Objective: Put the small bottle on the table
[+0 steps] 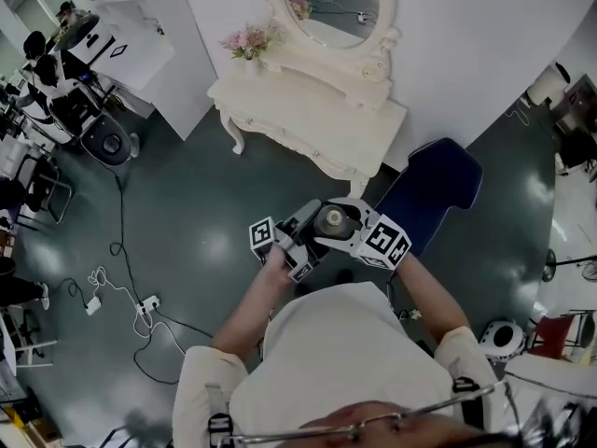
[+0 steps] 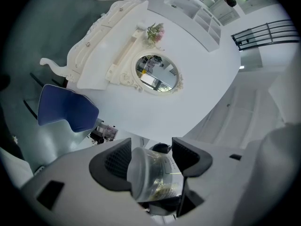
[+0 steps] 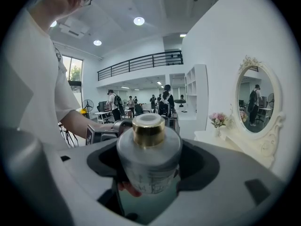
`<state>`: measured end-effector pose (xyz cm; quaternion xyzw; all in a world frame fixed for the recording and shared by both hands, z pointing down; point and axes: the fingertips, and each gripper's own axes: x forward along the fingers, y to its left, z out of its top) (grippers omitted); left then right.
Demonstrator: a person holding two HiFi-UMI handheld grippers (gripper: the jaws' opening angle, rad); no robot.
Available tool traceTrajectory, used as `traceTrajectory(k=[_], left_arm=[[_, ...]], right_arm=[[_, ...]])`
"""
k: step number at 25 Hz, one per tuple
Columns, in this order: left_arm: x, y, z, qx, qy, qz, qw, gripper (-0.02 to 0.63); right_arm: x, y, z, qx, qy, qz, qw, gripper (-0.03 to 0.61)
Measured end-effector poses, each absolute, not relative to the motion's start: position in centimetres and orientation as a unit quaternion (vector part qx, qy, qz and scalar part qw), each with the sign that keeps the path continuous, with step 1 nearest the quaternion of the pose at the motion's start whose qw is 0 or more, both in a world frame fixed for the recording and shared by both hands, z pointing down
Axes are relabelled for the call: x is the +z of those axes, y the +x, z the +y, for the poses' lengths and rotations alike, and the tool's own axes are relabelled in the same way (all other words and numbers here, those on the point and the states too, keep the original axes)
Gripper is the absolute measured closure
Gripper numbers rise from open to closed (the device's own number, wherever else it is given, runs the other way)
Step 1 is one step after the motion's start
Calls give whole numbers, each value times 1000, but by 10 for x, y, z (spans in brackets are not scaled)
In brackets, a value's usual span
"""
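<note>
A small frosted glass bottle (image 1: 331,219) with a gold neck is held in the air at chest height, between both grippers. My left gripper (image 1: 300,234) comes at it from the left, my right gripper (image 1: 347,231) from the right. In the left gripper view the bottle (image 2: 150,173) fills the gap between the dark pads (image 2: 115,164). The right gripper view has the bottle (image 3: 148,161) upright between the jaws, which press its sides. The white dressing table (image 1: 280,101) with an oval mirror stands ahead, by the wall.
A blue chair (image 1: 434,189) stands just right of the table, close to my right arm. Pink flowers (image 1: 247,40) sit on the table's left end. Cables and a power strip (image 1: 147,303) lie on the floor at left. Desks, chairs and people fill the far left.
</note>
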<state>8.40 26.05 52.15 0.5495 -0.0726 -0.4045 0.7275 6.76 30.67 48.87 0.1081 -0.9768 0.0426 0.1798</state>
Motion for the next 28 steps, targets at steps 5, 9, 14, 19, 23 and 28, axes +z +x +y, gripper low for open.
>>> traceTrajectory(k=[5,9,14,19,23,28], left_arm=[[526,68,272,-398,550,-72,730,356],[531,56,280,-393,546,-72,736,356],[533,51,282,-393,545,-67,738,356],[540,52,269,-390,539,-66,744,356],[548,55,253,-386,533,-71,749,356],[552,54,221,-384,533,-75,750,356]], right_arm=[[493,51,318,44,116,-976,176,233],[497,39,326,49,122,-976,174,233],[499,34,327,51,125,-975,178,233],[505,34,313,57,130,-973,181,233],[512,36,296,66,130,-973,180,233],[516,36,264,69,127,-973,179,233]])
